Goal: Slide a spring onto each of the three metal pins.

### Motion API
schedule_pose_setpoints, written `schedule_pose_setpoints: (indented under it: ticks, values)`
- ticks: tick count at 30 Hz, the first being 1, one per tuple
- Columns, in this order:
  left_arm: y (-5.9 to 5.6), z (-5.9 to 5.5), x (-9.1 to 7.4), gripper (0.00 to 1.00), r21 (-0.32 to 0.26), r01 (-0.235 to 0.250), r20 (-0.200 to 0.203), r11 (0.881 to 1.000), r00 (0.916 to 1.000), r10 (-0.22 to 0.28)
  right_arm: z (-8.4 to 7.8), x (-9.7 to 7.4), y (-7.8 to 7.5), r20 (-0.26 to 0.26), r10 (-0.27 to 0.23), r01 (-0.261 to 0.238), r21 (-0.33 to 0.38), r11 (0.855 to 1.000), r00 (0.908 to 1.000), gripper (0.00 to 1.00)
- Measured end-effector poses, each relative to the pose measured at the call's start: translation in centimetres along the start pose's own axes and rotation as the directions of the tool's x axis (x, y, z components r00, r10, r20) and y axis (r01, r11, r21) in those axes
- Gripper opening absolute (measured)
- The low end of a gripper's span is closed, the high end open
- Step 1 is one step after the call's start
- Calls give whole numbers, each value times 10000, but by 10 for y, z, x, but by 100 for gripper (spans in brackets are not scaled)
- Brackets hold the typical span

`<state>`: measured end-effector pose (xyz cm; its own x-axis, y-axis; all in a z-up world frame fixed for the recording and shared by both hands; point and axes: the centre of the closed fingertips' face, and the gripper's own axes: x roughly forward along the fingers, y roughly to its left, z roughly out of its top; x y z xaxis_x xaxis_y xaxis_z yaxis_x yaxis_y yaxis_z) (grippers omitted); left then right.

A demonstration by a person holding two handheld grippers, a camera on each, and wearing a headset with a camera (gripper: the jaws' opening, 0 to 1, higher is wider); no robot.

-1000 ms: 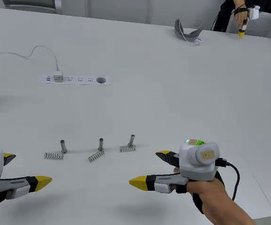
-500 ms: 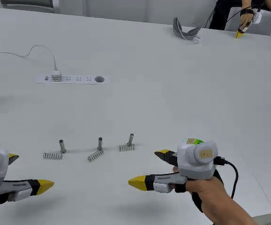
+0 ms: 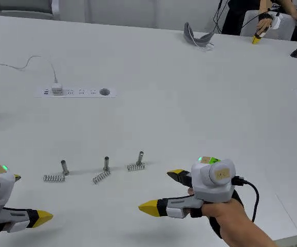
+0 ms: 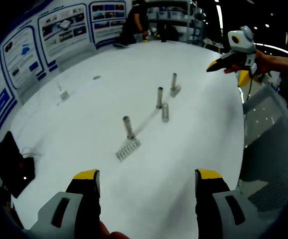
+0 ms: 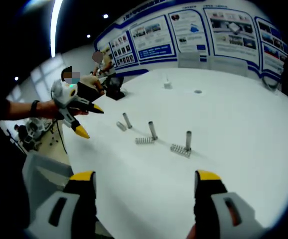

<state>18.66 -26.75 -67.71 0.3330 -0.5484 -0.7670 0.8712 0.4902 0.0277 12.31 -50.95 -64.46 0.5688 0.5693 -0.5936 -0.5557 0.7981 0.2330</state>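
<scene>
Three short metal pins (image 3: 106,163) stand upright in a row on the white table (image 3: 200,113). Beside each pin lies a small spring: left (image 3: 54,178), middle (image 3: 101,177), right (image 3: 136,166). My right gripper (image 3: 162,190) hovers open to the right of the row, near me, with nothing in it. At the lower left my left gripper (image 3: 29,197) is also open and holds nothing. The left gripper view looks along the row, nearest pin (image 4: 127,127) and spring (image 4: 128,148) ahead of the gripper (image 4: 147,175). The right gripper view has the gripper (image 5: 145,175) facing a pin (image 5: 188,140) and spring (image 5: 180,150).
A white power strip (image 3: 76,92) with a plugged-in adapter (image 3: 56,88) and cable lies beyond the pins. A grey object (image 3: 197,36) rests at the far edge, where another person holds grippers (image 3: 259,31). The table's near right corner (image 3: 292,231) is close to my right hand.
The head camera has shifted a little. My left gripper has drawn back slightly toward me. Pins, springs and the right gripper keep their places.
</scene>
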Motion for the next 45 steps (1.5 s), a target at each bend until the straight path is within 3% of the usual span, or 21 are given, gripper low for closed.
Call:
schedule_pose_setpoints:
  ticks: [10,17,25,32,39,44,45]
  values:
    - [8,9,21,71,970,602,-306,9935,9979,-574,0,-2,2,10,-16,16,2,10000,10000,82]
    - [21,9,38,63,811,707,-396,9942,9969,-676,-3,-3,2,-7,-26,26,42,10000,10000,82]
    - [29,12,52,53,483,725,-191,9962,9972,-717,-8,-5,1,-58,-49,50,121,9999,10000,82]
    - [26,14,63,40,420,869,-32,9953,9962,-868,-8,-8,-2,-50,-107,108,171,9998,9999,81]
    - [27,10,70,26,553,763,-131,9955,9970,-757,-9,-9,-3,-84,-138,139,162,9998,9999,81]
    - [25,1,72,20,701,751,-475,9947,9963,-719,-10,-8,-3,-121,-124,126,173,9998,9999,81]
    - [25,2,71,18,654,777,-359,9948,9965,-755,-11,-8,-3,-134,-126,129,171,9998,9998,81]
